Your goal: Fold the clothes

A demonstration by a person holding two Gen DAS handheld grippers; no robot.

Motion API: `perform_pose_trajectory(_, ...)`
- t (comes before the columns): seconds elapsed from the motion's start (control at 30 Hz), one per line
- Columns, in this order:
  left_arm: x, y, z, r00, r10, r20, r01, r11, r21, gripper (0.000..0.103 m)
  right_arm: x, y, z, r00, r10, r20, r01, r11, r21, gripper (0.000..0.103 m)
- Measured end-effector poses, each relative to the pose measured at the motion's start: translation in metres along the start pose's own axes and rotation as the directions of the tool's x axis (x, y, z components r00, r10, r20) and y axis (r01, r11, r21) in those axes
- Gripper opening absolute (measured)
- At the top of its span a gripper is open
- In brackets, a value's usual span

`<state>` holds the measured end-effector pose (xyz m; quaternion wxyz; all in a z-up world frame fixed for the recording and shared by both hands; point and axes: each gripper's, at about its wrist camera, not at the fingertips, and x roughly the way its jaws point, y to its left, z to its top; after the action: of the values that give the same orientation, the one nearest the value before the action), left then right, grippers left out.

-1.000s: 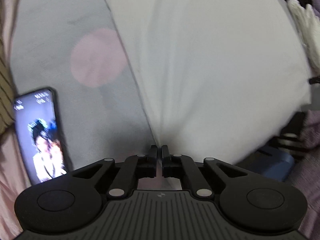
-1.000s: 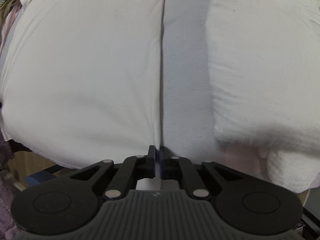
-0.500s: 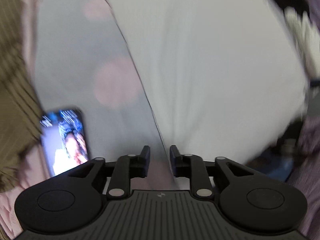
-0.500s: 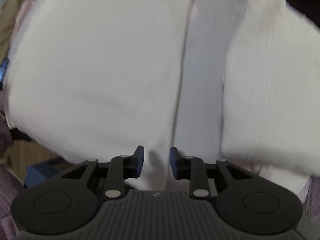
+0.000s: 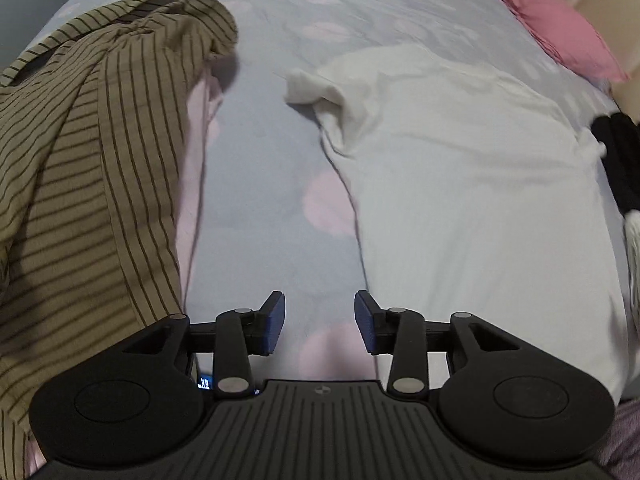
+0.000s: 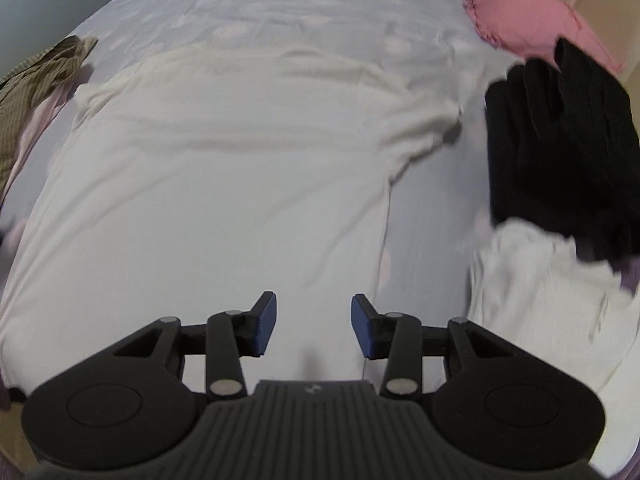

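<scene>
**White garment laid flat on the bed, both grippers parted and empty**

Left wrist view: A white T-shirt (image 5: pixel 460 184) of soft, smooth fabric is seen spread flat over the right half of a pale grey bedsheet (image 5: pixel 260 184) printed with faint pink spots. One short sleeve is bunched and folded at its upper left corner. To the left, a crumpled tan shirt with thin dark stripes (image 5: pixel 80 160) is heaped over a pale pink cloth. A pink pillow (image 5: pixel 560 28) is seen at the far right corner, and a dark garment (image 5: pixel 618 152) at the right edge. The left gripper (image 5: pixel 320 322) is held above bare sheet just beside the T-shirt's left edge; its jaws have just been opening, the blue pads stand apart, and nothing is held between them.

Right wrist view: The same white T-shirt (image 6: pixel 224 184) fills the middle, lightly creased near the top. A black garment (image 6: pixel 560 144) lies to the right, above a rumpled white cloth (image 6: pixel 540 304). The right gripper (image 6: pixel 313 328) is held over the T-shirt's lower part; its jaws have just been opening and are spread, with nothing gripped.
</scene>
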<state>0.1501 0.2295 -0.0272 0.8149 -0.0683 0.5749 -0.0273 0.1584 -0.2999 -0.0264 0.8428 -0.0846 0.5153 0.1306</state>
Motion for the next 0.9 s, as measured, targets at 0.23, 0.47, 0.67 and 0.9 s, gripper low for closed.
perform_pose_trajectory(0.23, 0.003, 0.012, 0.024, 0.996, -0.027, 0.085, 0.038, 0.992, -0.122, 0.043, 0.023, 0.044, 0.031, 0.999, -0.019, 0.031, 0.020, 0.999, -0.043, 0.053)
perform_pose_trajectory(0.47, 0.022, 0.026, 0.052, 0.982, -0.028, 0.188, 0.070, 0.973, -0.221, 0.043, 0.058, 0.075, 0.066, 0.998, -0.030, 0.048, 0.035, 0.993, -0.109, 0.053)
perform_pose_trajectory(0.67, 0.046, 0.042, 0.074, 0.961, -0.075, 0.265, 0.164, 0.929, -0.332, 0.048, 0.085, 0.096, 0.100, 0.999, 0.020, 0.031, -0.016, 0.992, -0.121, 0.053)
perform_pose_trajectory(0.9, 0.085, 0.045, 0.111, 0.956, -0.038, 0.291, 0.150, 0.916, -0.372, 0.048, 0.123, 0.111, 0.128, 0.995, 0.094, 0.016, -0.093, 0.995, -0.036, 0.053)
